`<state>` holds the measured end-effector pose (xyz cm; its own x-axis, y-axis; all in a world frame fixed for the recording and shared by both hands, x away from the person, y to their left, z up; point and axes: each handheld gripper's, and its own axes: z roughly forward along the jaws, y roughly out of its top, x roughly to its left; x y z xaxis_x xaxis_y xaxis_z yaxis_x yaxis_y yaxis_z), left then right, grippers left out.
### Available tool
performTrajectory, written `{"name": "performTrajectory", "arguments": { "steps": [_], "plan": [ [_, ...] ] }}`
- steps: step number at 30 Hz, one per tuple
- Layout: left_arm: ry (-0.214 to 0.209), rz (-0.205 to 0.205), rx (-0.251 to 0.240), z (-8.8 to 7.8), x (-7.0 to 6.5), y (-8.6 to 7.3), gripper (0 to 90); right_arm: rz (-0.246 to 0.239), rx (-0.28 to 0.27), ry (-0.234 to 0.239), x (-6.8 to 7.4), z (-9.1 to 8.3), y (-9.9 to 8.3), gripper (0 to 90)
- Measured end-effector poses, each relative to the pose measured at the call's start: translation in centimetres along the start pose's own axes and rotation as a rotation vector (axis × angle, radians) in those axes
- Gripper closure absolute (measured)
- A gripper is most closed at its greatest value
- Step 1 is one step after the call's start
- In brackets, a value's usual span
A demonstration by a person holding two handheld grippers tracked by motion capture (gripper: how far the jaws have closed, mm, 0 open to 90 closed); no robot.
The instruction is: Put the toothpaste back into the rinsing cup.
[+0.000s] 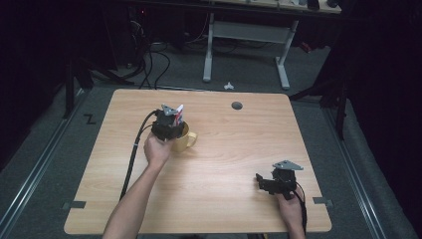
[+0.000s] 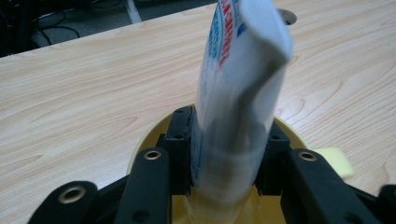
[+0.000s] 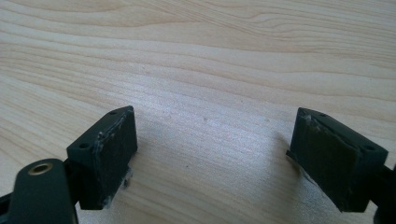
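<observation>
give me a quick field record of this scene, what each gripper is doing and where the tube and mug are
left gripper: shut on the tube, over the mug's mouth
tube: white with red and blue print, upright, lower end inside the mug
mug: yellow, standing on the table, handle toward the right in the high view
right gripper: open, nothing between its fingers, low over bare wood
table: light wood, round grommet hole near the far edge

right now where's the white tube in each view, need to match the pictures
High view: the white tube stands left of centre, in the left gripper, above the yellow mug.
Left gripper view: centre, upright between the jaws, over the mug.
Right gripper view: I can't find it among the open jaws.
Shared landmark: the wooden table.
</observation>
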<state>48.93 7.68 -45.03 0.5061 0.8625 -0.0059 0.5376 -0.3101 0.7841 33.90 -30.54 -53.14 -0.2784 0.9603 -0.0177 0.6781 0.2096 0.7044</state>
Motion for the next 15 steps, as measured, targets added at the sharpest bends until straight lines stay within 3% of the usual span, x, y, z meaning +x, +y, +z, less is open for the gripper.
{"name": "performTrajectory", "arguments": {
  "steps": [15],
  "plan": [
    [-0.002, 0.025, 0.019, 0.13, -0.37, -0.13, 64.0, 0.0, 0.0, 0.0, 0.0, 0.0, 0.0, 14.8]
  ]
}}
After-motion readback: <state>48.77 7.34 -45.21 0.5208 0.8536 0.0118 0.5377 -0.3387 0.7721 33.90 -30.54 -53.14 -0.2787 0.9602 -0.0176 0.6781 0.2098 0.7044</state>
